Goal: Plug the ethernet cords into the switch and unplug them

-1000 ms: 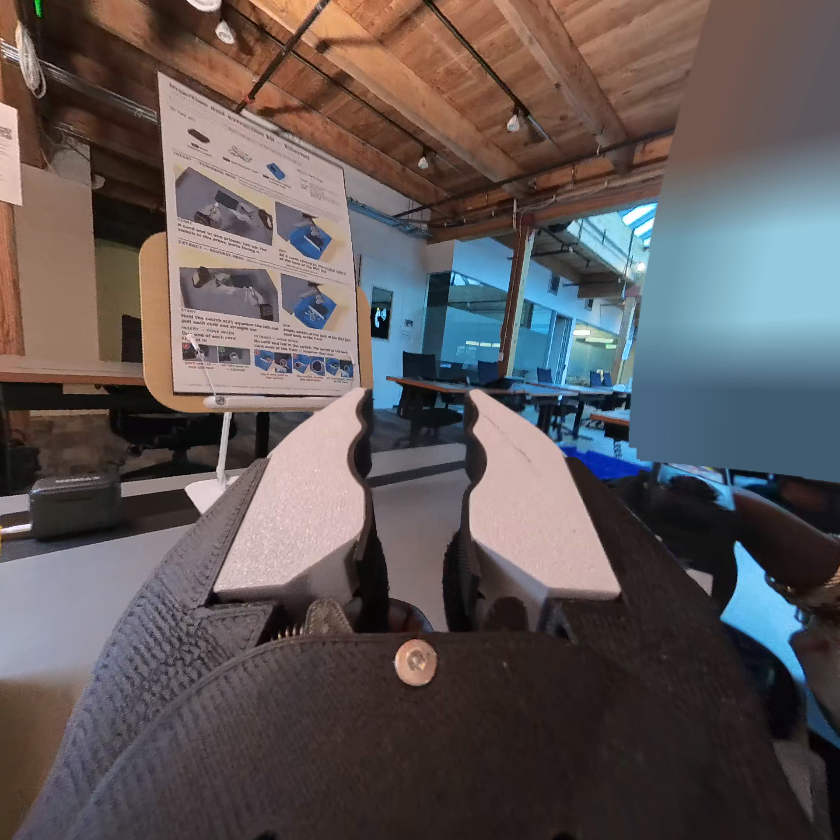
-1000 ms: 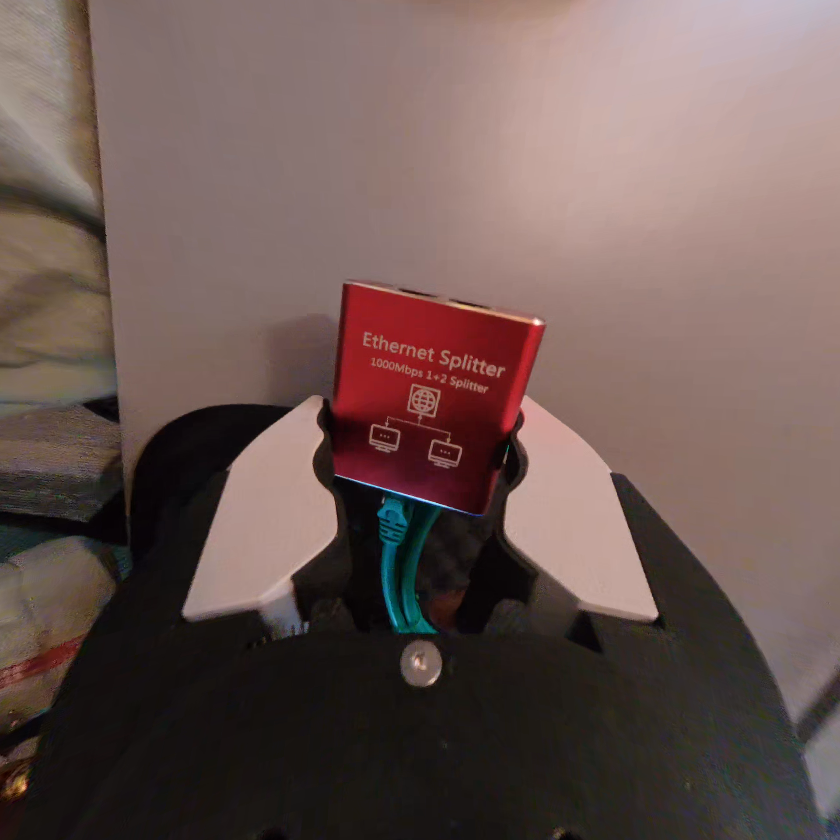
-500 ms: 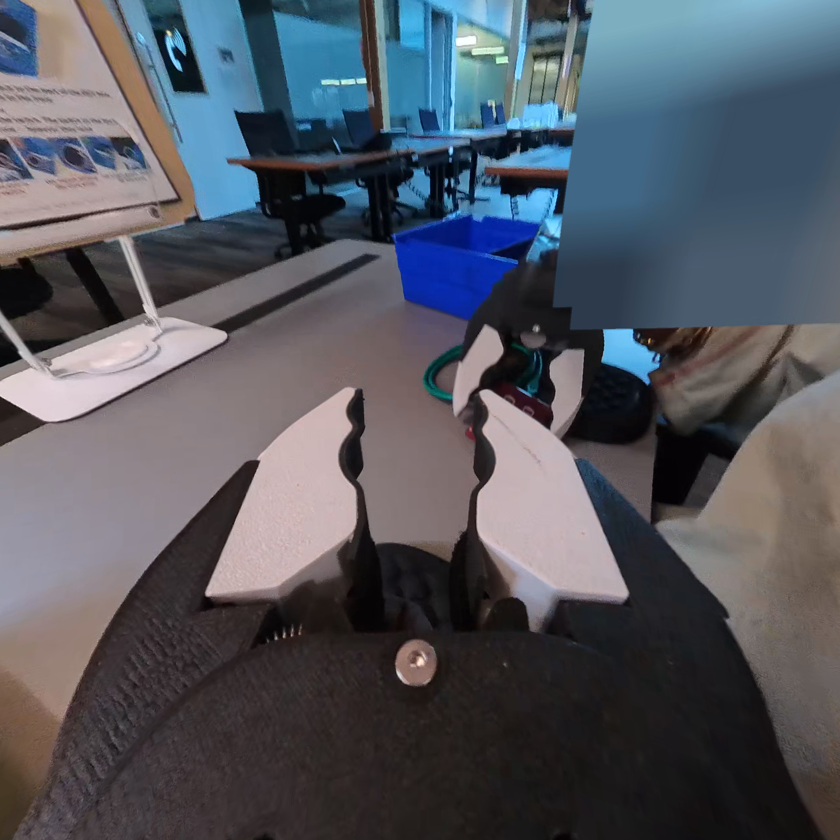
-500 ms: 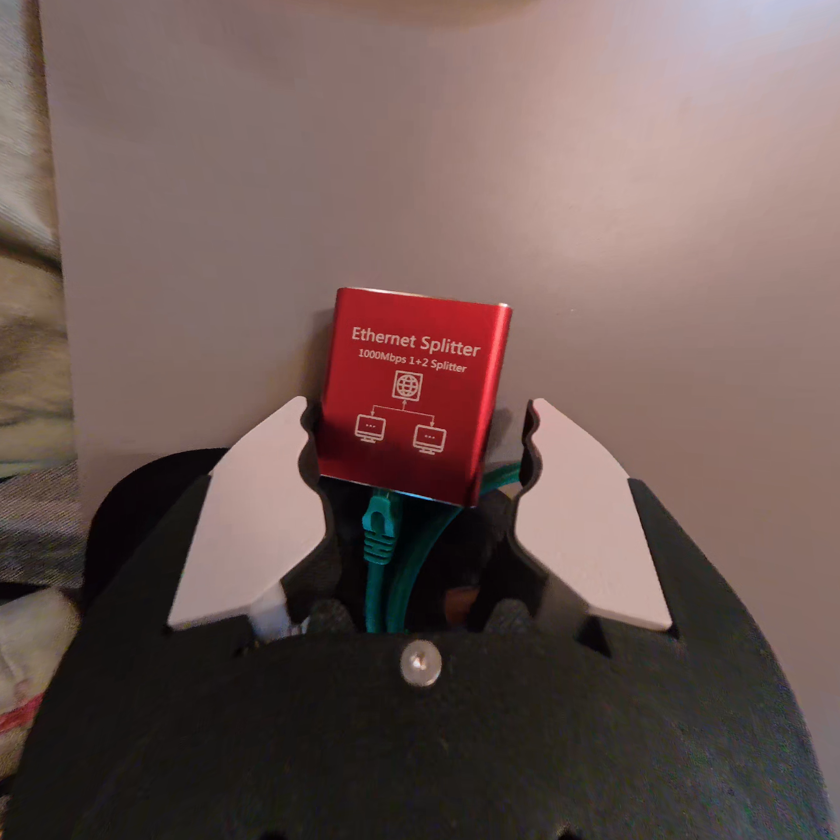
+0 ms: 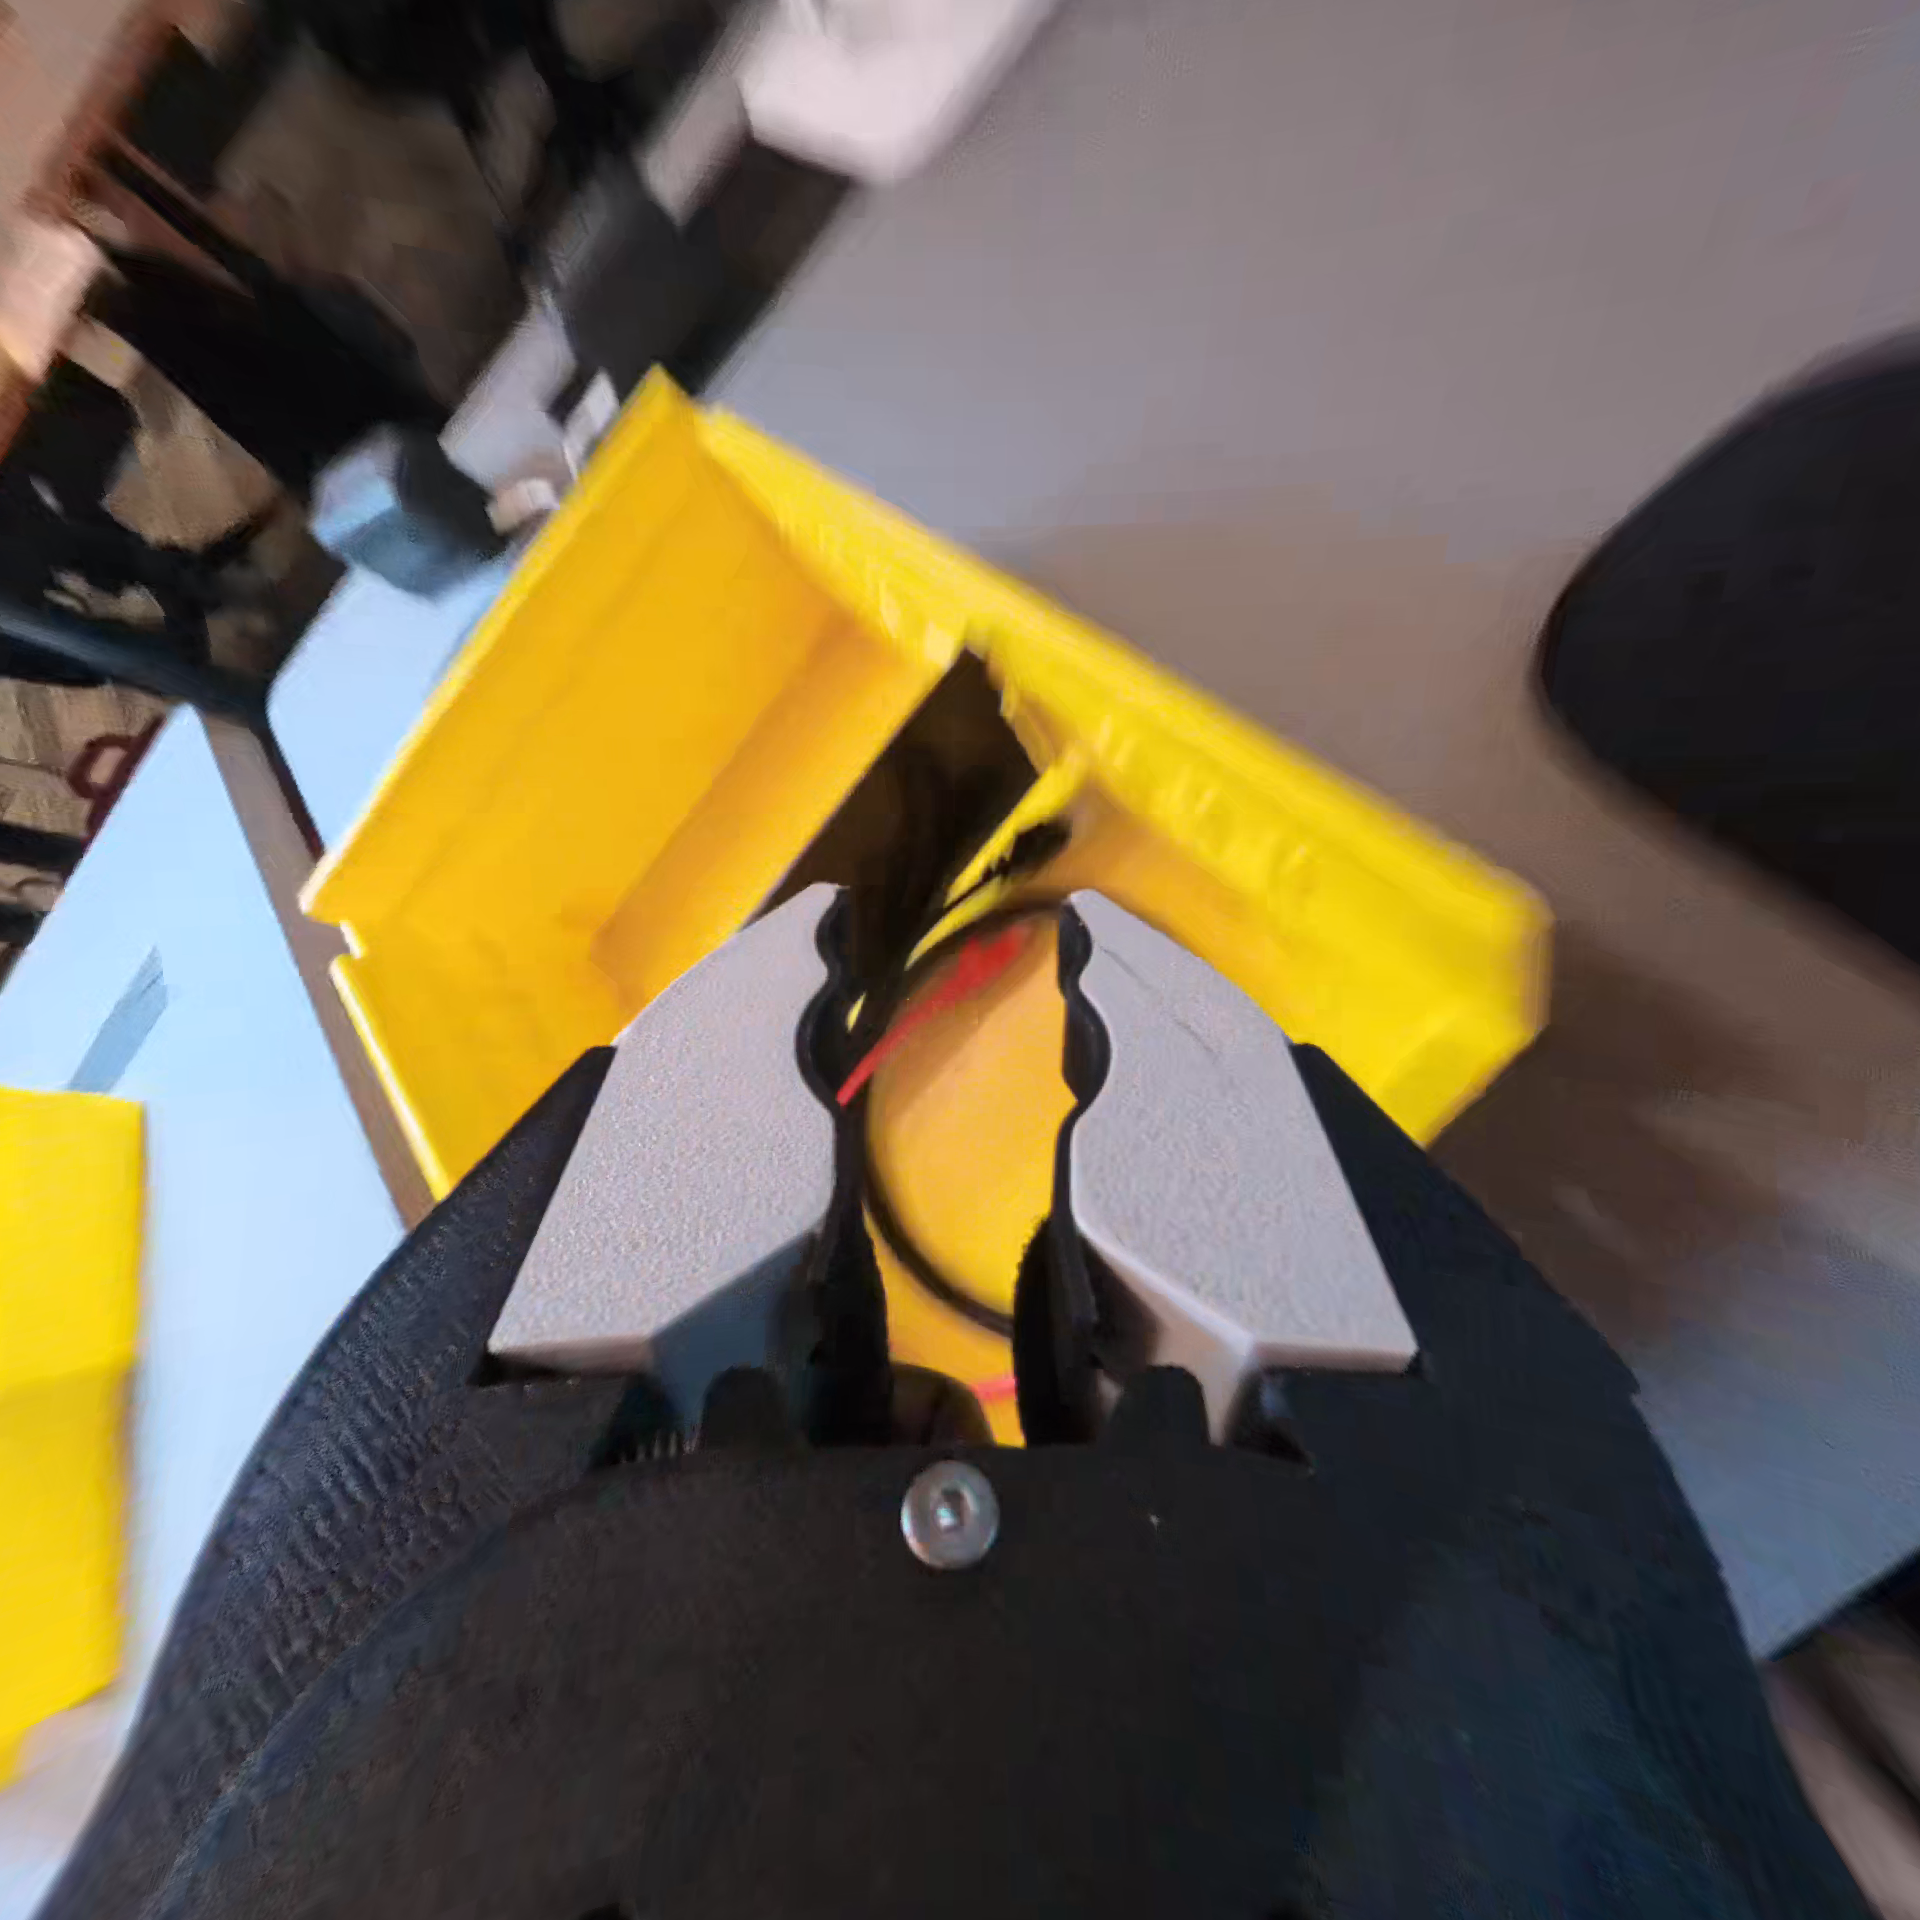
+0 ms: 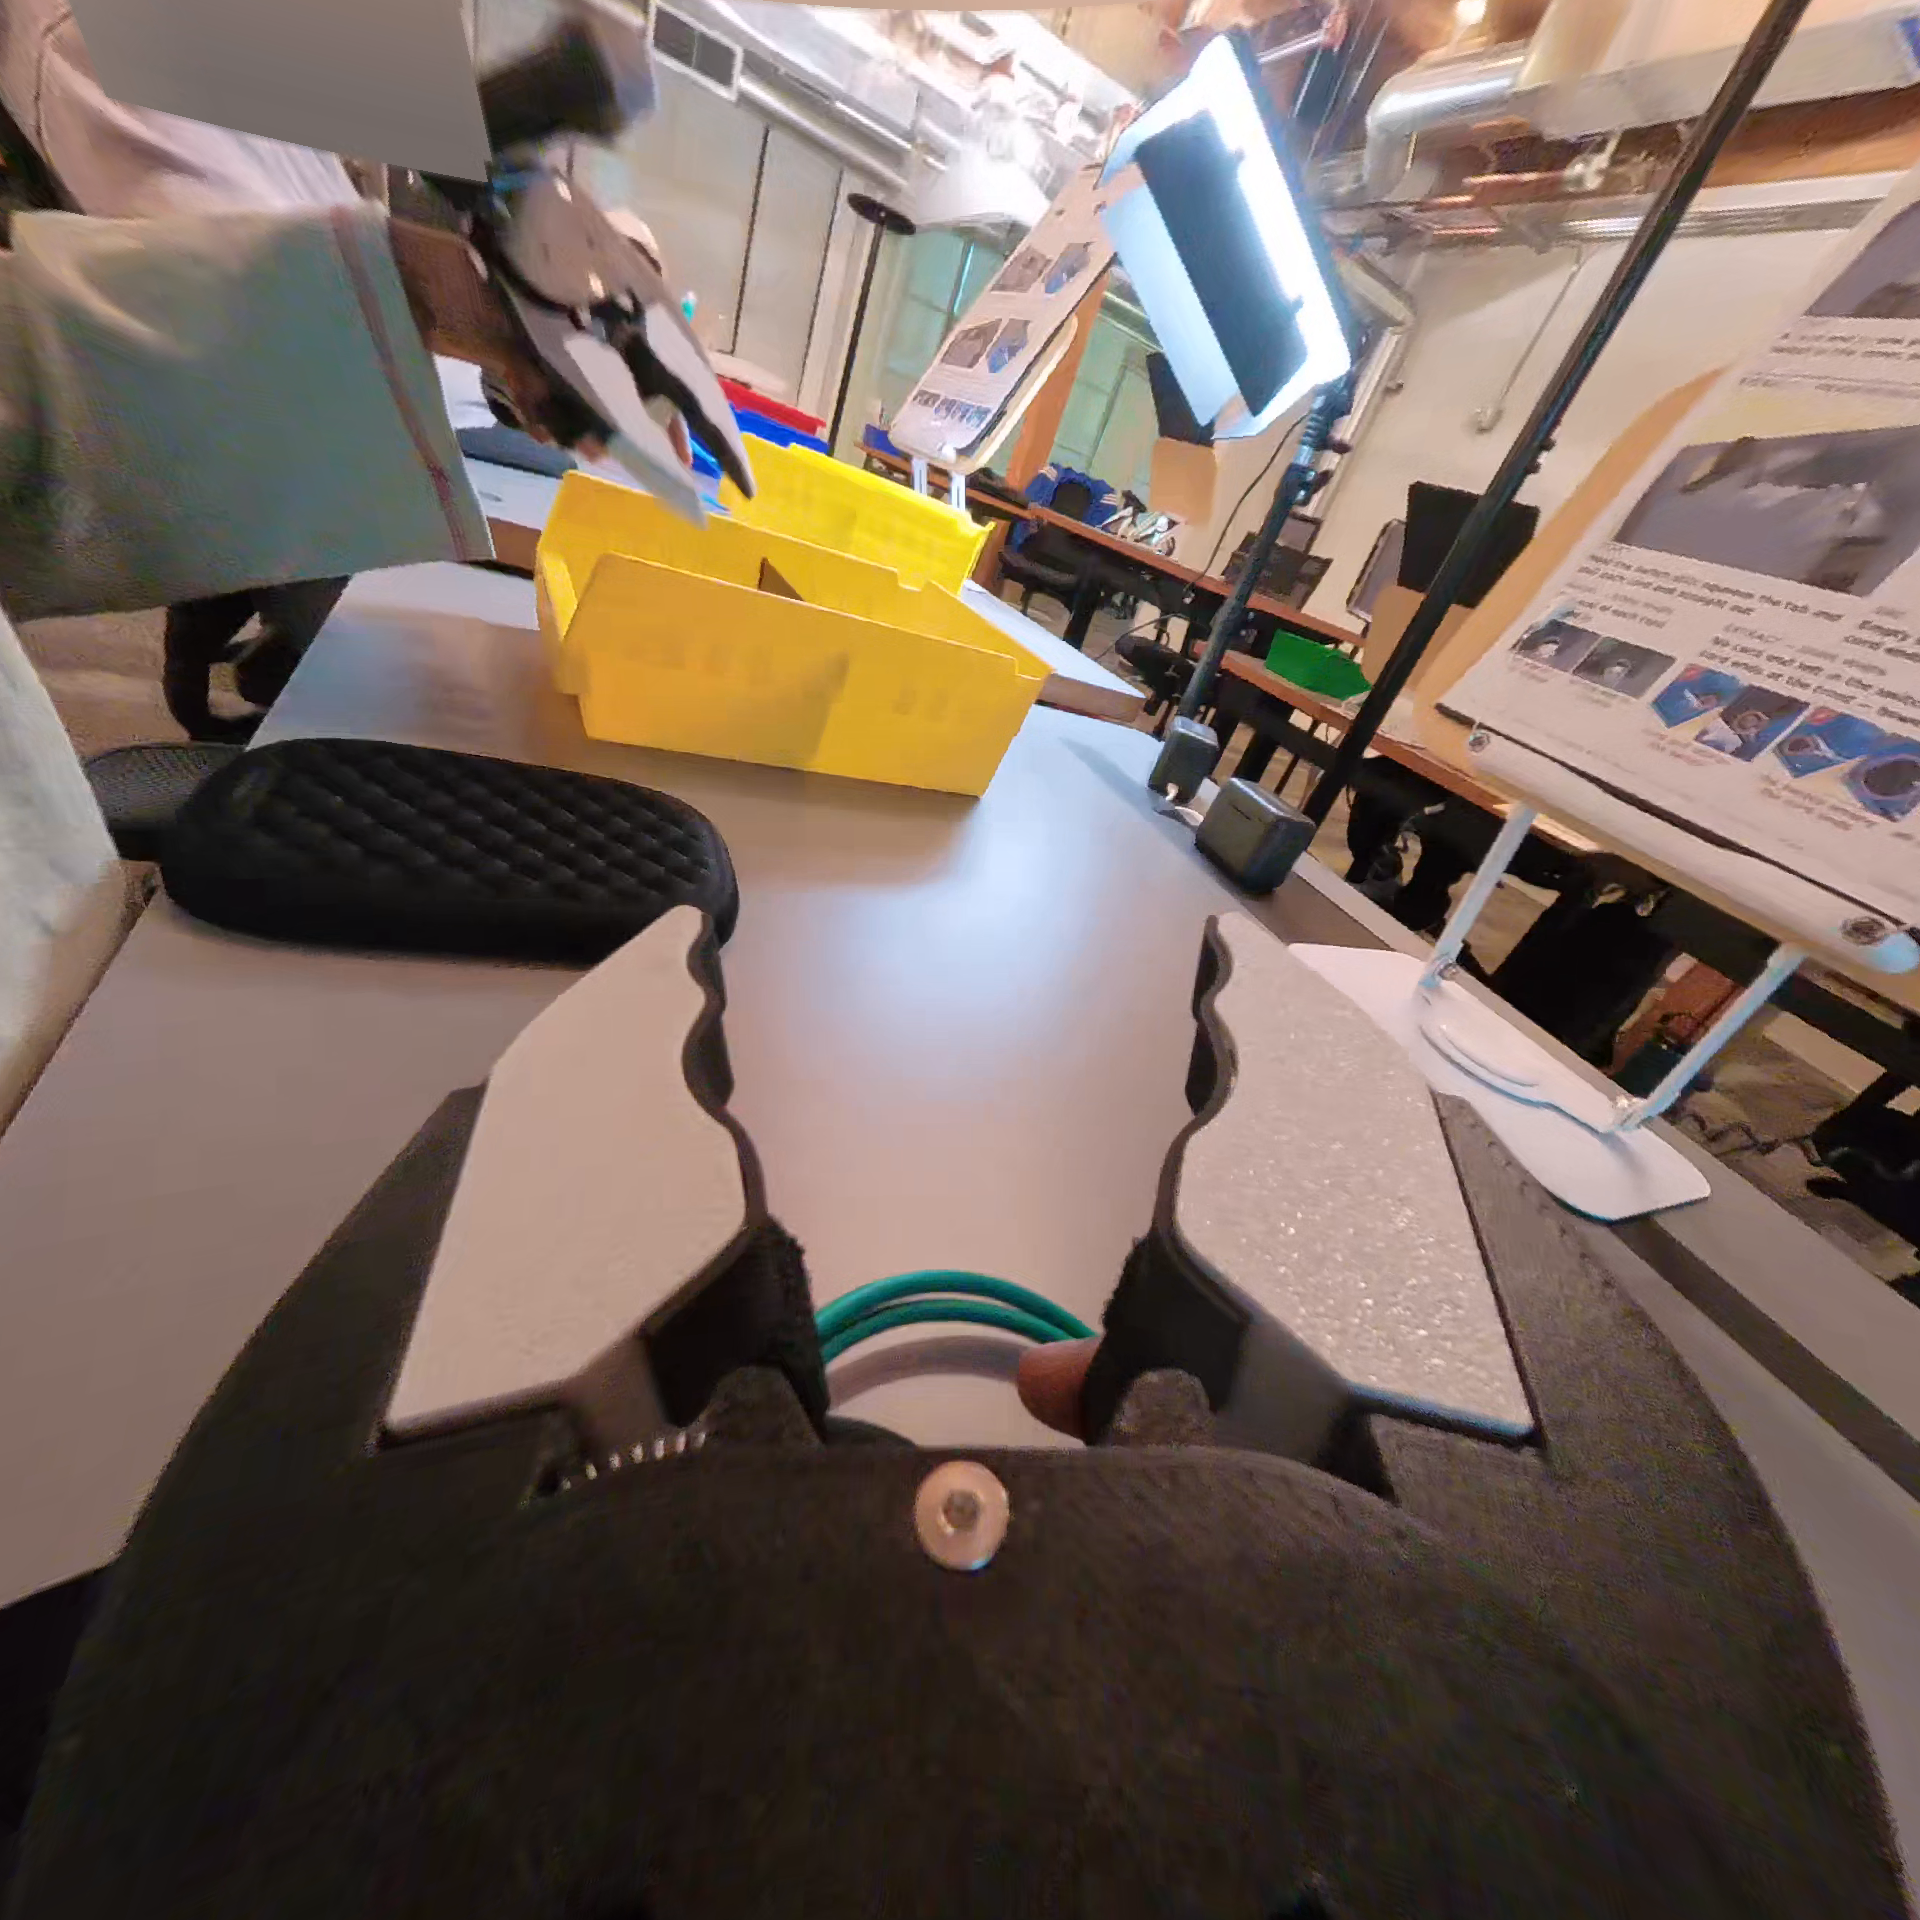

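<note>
My left gripper (image 5: 951, 909) is open and points down into a yellow bin (image 5: 644, 748) that holds a tangle of black, yellow and red cords (image 5: 935, 935); this view is blurred. The cords show in the gap between the jaws; I cannot tell if they touch. My right gripper (image 6: 956, 935) is wide open and empty, low over the grey table (image 6: 966, 997). Green ethernet cord loops (image 6: 951, 1307) lie under its base. The red switch is not in view. In the right wrist view the left gripper (image 6: 665, 436) hangs over the yellow bin (image 6: 790, 665).
A black quilted pad (image 6: 447, 842) lies left of the right gripper and shows dark in the left wrist view (image 5: 1766, 644). An instruction board on a white stand (image 6: 1714, 644), a small dark box (image 6: 1252, 831) and a light panel on a pole (image 6: 1226, 239) stand along the right edge. One gripper's finger ends stand about 40 centimetres off the other's.
My right gripper opened and let go of the red switch, then tilted up to look across the table. My left gripper swung left and down over the yellow bin.
</note>
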A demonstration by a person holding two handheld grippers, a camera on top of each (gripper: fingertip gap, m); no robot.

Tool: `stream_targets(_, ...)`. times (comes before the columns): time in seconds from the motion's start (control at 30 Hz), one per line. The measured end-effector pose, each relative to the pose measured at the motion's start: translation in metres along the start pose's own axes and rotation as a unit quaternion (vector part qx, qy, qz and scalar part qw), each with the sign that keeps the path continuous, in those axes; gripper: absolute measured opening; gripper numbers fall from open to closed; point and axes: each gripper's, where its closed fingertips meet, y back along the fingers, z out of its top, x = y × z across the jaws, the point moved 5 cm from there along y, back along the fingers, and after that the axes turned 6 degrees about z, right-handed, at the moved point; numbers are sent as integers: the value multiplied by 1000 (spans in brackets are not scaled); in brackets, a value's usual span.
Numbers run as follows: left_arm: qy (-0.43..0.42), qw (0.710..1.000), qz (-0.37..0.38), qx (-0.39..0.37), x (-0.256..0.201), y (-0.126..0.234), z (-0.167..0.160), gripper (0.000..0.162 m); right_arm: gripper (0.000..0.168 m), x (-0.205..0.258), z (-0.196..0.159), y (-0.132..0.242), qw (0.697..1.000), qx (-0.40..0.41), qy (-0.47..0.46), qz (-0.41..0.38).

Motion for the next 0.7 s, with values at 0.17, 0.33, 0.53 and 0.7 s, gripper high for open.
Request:
stream_targets(0.17, -154, 976, -34, 147, 5, -48, -49, 32, 83, 7, -12, -2, 998, 55, 28, -2)
stream_targets(0.33, -175, 967, -87, 162, -1, -81, -61, 30, 80, 10, -17, -8, 995, 91, 49, 2)
stream_targets(0.53, -172, 964, -98, 177, 2, -92, -69, 14, 77, 9, -16, -6, 995, 83, 47, -6)
stream_targets(0.7, -185, 967, -58, 163, 5, -81, -64, 10, 76, 10, -18, -8, 994, 98, 55, -6)
